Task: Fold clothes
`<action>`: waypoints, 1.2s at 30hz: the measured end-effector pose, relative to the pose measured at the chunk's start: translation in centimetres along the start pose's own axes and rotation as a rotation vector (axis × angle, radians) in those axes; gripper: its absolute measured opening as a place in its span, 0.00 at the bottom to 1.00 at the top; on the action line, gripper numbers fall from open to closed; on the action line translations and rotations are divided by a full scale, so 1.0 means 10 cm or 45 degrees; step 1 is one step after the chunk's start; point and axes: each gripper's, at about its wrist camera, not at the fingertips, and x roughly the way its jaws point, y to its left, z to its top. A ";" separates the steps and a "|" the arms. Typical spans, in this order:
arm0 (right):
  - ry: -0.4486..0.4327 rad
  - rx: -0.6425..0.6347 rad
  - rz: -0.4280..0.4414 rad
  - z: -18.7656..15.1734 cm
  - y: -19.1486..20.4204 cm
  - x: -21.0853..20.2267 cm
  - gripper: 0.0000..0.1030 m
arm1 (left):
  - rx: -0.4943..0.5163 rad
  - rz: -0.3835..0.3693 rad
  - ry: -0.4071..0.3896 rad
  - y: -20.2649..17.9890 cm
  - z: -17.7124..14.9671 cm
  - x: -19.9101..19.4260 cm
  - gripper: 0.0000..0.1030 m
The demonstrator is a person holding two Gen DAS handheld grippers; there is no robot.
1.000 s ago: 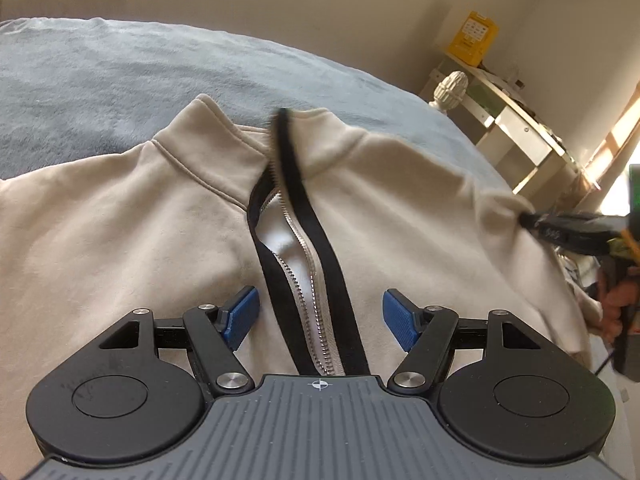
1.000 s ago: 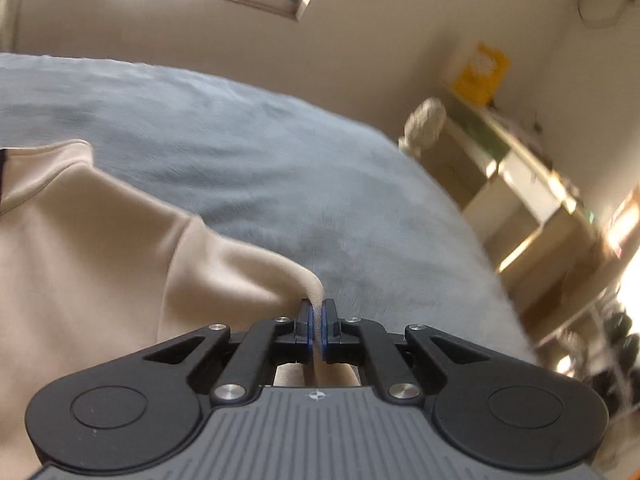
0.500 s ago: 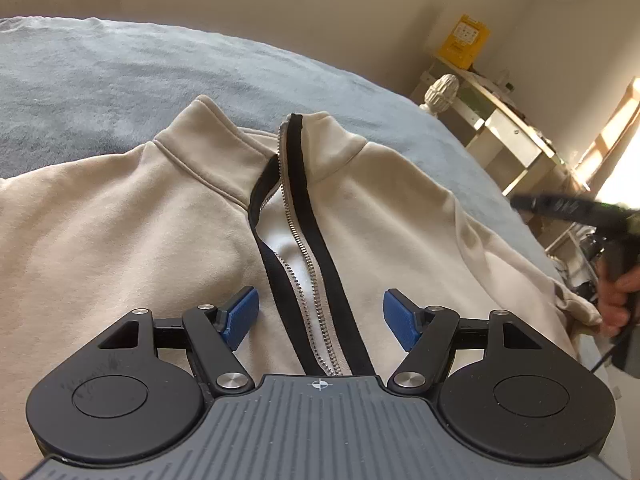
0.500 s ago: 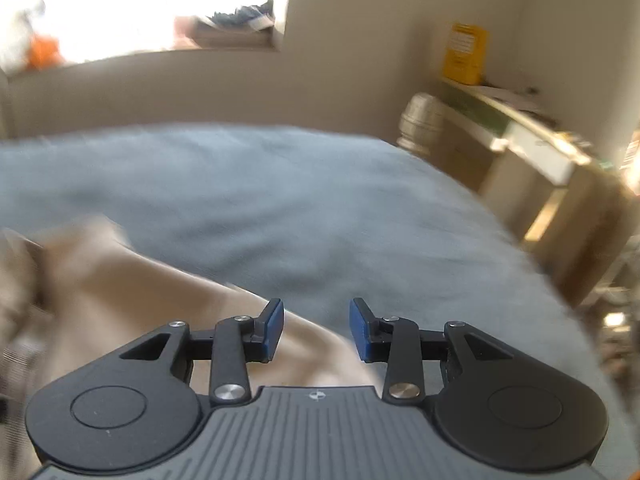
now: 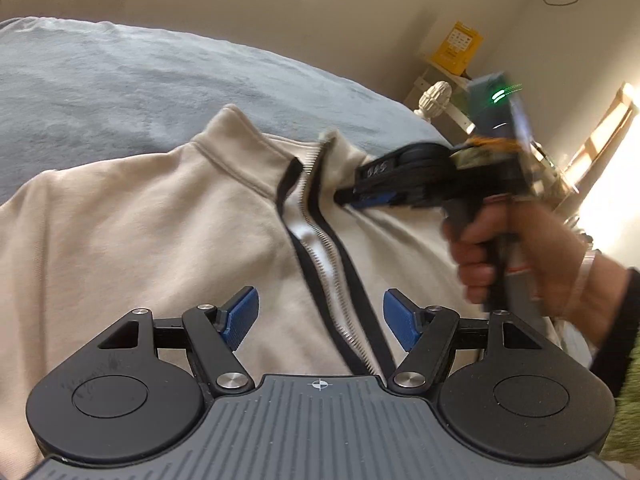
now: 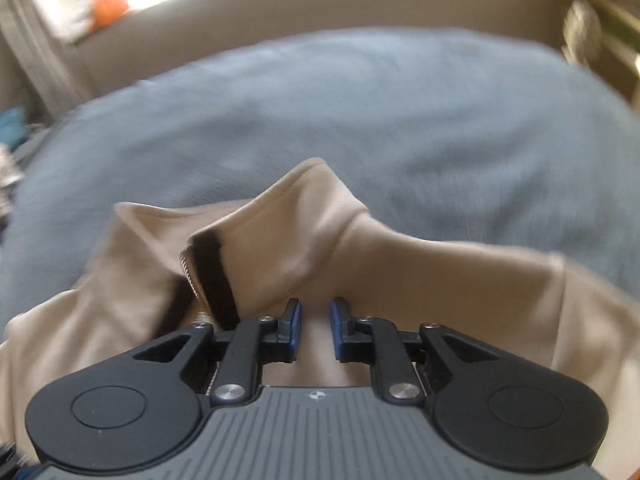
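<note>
A beige zip-up jacket [image 5: 160,240] lies front up on a grey-blue bed cover [image 5: 120,80], its black-edged zipper [image 5: 320,260] partly undone below the collar. My left gripper [image 5: 320,316] hovers open above the chest, one finger on each side of the zipper. A hand [image 5: 520,248] holds my right gripper [image 5: 352,200], whose tips sit against the right side of the collar. In the right wrist view the right gripper [image 6: 316,328] is narrowly open, and beige fabric at the base of the raised collar [image 6: 304,208] shows in the gap.
The bed cover [image 6: 400,100] stretches beyond the collar toward a beige wall. Right of the bed stands a pale shelf unit [image 5: 452,120] with a white ornament [image 5: 436,98] and a yellow box [image 5: 456,46]. A window ledge runs along the top.
The right gripper let go of the sleeve edge, opened, and swung left to the collar, where its jaws have narrowed. The left gripper stayed open over the zipper.
</note>
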 end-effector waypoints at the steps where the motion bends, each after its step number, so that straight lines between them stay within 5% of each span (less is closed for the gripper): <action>1: -0.018 0.037 0.009 -0.01 -0.03 -0.01 0.15 | -0.001 -0.005 0.002 0.02 0.00 -0.02 0.67; 10: -0.126 0.232 0.183 -0.35 -0.51 -1.04 0.18 | 0.011 -0.102 0.037 0.09 0.01 -0.22 0.68; 17: -0.239 0.241 0.341 -1.11 -0.73 -2.57 0.18 | 0.109 -0.242 0.143 -0.10 -0.22 -0.42 0.68; 20: -0.200 0.276 0.333 -1.62 -0.71 -2.92 0.19 | 0.150 -0.310 0.205 -0.19 -0.36 -0.51 0.68; 27: -0.032 0.764 0.272 -2.98 -1.08 -2.89 0.20 | 0.356 -0.476 0.358 -0.51 -0.83 -0.74 0.68; 32: -0.007 1.085 0.246 -3.52 -1.37 -2.68 0.20 | 0.664 -0.640 0.406 -0.88 -1.31 -1.01 0.68; 36: -0.018 1.135 0.223 -3.58 -1.44 -2.60 0.20 | 0.930 -0.688 0.402 -1.17 -1.70 -1.19 0.67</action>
